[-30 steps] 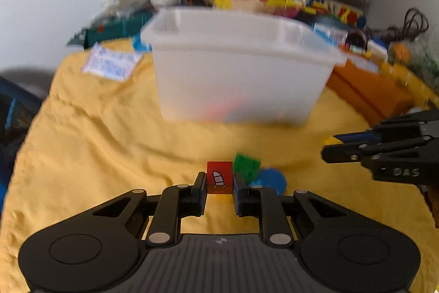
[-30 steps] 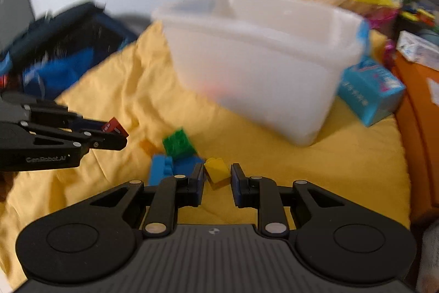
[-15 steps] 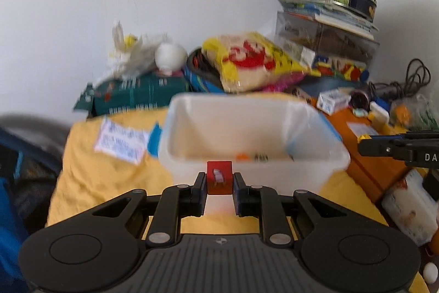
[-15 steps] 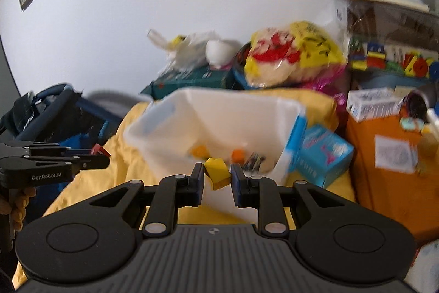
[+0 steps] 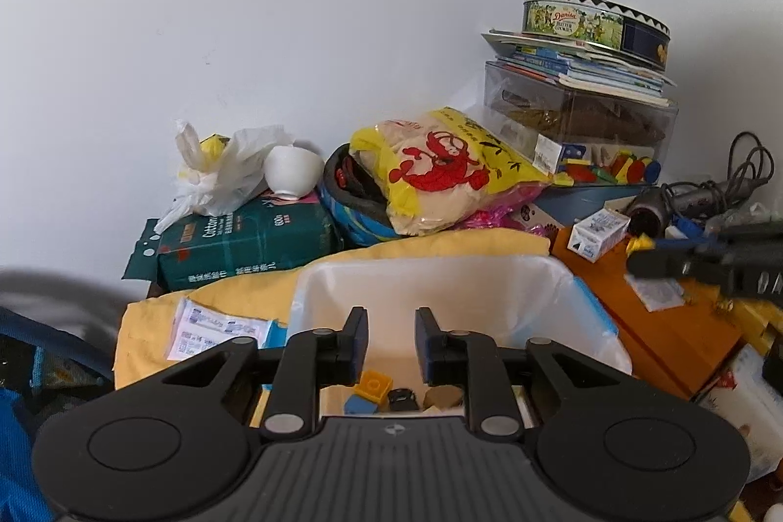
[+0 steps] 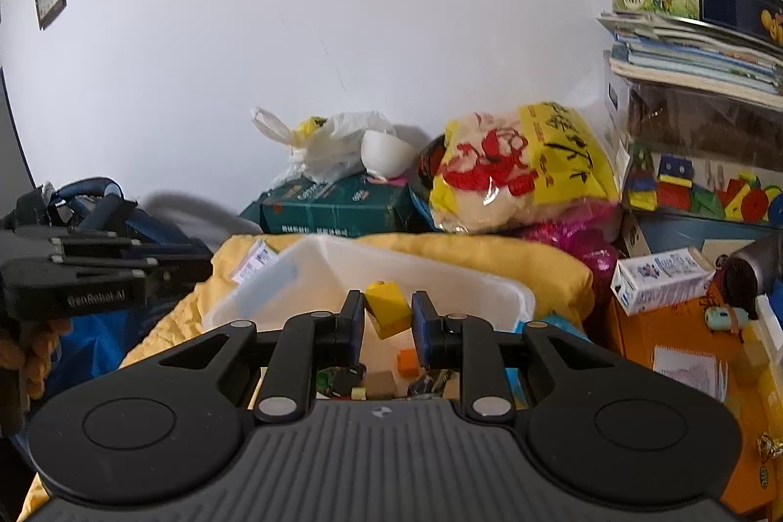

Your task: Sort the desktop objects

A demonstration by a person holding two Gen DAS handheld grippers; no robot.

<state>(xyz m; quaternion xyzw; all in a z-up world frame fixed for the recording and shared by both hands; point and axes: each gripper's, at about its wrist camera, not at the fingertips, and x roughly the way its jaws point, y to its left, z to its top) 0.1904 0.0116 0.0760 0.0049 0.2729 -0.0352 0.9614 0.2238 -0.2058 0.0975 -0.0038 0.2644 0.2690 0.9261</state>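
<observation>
A white plastic bin [image 5: 440, 277] stands on the yellow cloth [image 5: 235, 302], with several small blocks inside it. My left gripper [image 5: 390, 343] is open and empty above the bin's near side. The red block is out of sight. My right gripper [image 6: 388, 324] is shut on a yellow brick [image 6: 389, 314] and holds it over the bin [image 6: 303, 272]. The right gripper also shows at the right edge of the left wrist view [image 5: 704, 265], and the left gripper at the left edge of the right wrist view [image 6: 103, 277].
Behind the bin lie a green tissue pack [image 5: 240, 243], a white plastic bag [image 5: 220, 174] and a yellow snack bag [image 5: 450, 174]. An orange box [image 5: 660, 326] and a small milk carton [image 5: 599, 233] sit right. A biscuit tin [image 5: 592, 28] tops stacked books.
Both grippers rose from the cloth to above the bin. My left gripper opened and the red block it held is gone. The right gripper still holds the yellow brick.
</observation>
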